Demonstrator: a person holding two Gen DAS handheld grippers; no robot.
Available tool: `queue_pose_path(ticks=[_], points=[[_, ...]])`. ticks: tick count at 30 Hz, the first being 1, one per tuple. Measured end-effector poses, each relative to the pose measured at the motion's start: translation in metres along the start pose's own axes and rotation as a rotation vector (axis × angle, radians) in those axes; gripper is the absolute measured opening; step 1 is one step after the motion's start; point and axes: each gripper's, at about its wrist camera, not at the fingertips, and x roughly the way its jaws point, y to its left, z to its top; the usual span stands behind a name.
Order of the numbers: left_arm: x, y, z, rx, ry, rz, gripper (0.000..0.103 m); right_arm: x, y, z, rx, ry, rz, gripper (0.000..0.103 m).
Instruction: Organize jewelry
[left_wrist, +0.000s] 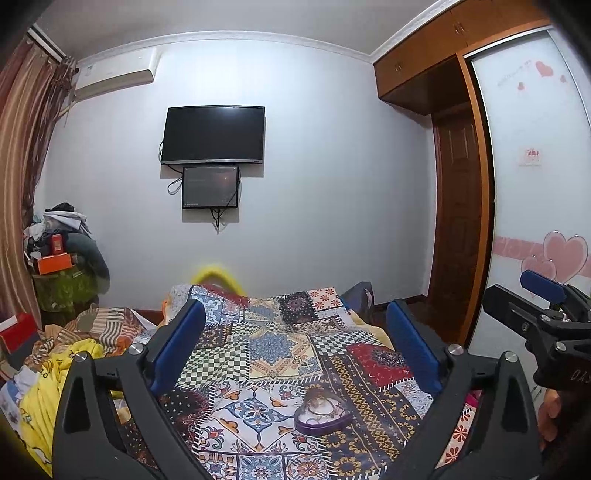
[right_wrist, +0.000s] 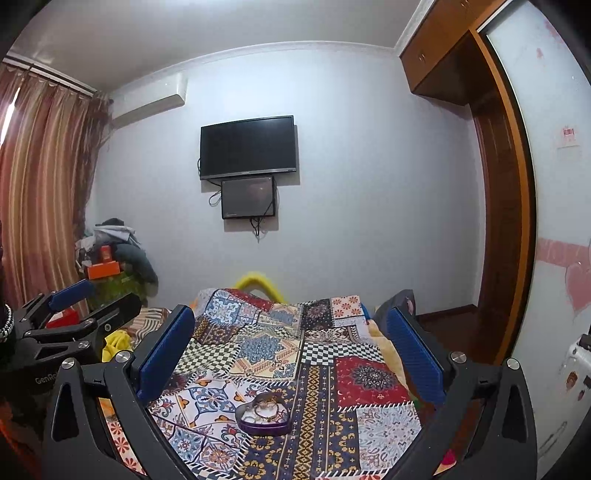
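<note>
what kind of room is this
Most likely a home bedroom: a bed under a patchwork cover, a wall-mounted TV, and a built-in wardrobe with a sliding door. A purple heart-shaped jewelry box sits open on the bed.

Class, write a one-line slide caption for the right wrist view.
Open right gripper above a purple heart-shaped jewelry box on a patchwork bedspread, facing a wall-mounted TV.

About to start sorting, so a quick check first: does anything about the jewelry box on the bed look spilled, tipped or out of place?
Nothing stands out. The purple heart-shaped box sits level and open on the patchwork bedspread, its jewelry heaped inside, none visibly spilled. Both grippers, left and right, are open and clear of it.
</note>
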Motion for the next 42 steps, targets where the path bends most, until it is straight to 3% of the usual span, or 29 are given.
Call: queue_pose_path(ticks=[42], points=[[0.0047, 0.0038, -0.0041, -0.012, 0.035, -0.046, 0.099, 0.0025, -0.0072, -0.0016, 0.038, 0.011, -0.006, 0.103]])
